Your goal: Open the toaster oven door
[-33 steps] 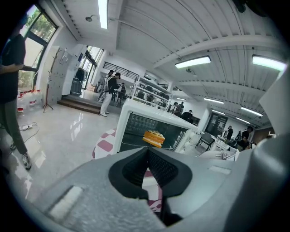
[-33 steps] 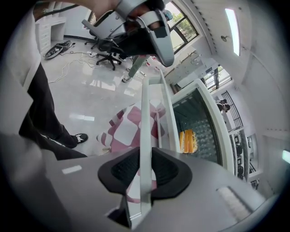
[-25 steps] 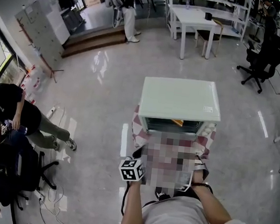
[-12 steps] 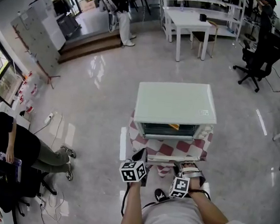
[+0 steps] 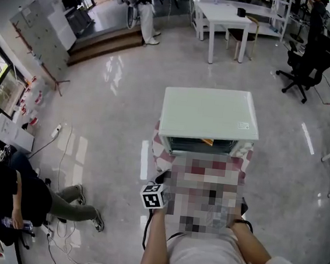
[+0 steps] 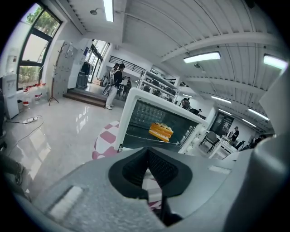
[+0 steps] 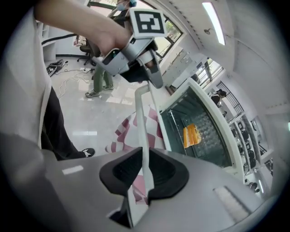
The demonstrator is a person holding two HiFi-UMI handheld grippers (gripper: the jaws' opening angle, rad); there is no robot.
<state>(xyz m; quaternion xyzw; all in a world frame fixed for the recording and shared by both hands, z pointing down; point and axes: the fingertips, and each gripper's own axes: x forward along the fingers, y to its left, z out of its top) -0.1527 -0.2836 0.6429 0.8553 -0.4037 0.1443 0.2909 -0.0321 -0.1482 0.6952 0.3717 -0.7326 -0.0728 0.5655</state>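
Right gripper view gives the clearest reading. The white door (image 7: pixel 141 122) of the toaster oven (image 7: pixel 213 131) is swung down and away from the cavity. Its free edge runs as a thin white bar straight into the right hand-held gripper (image 7: pixel 145 174), whose jaws are clamped on it. Farther along the same bar, the left hand-held gripper (image 7: pixel 152 81) pinches the other end, and its own view shows its jaws drawn together on a thin pale strip with the oven's mouth beyond.

The opening is fully exposed. The wire rack and a piece of bread (image 7: pixel 190 134) on it show with nothing in front of them.

The oven sits on a small counter (image 7: pixel 129 131) draped in a pink-and-white checked cloth, directly in front of the person. In the head view the door itself lies under the blurred patch, so its exact angle cannot be read there.

As a judgement, the opening is essentially done, since the door is well clear of the front. What appears to be left is settling it at its resting stop, if it is not already there, and letting go with both hand-held grippers.
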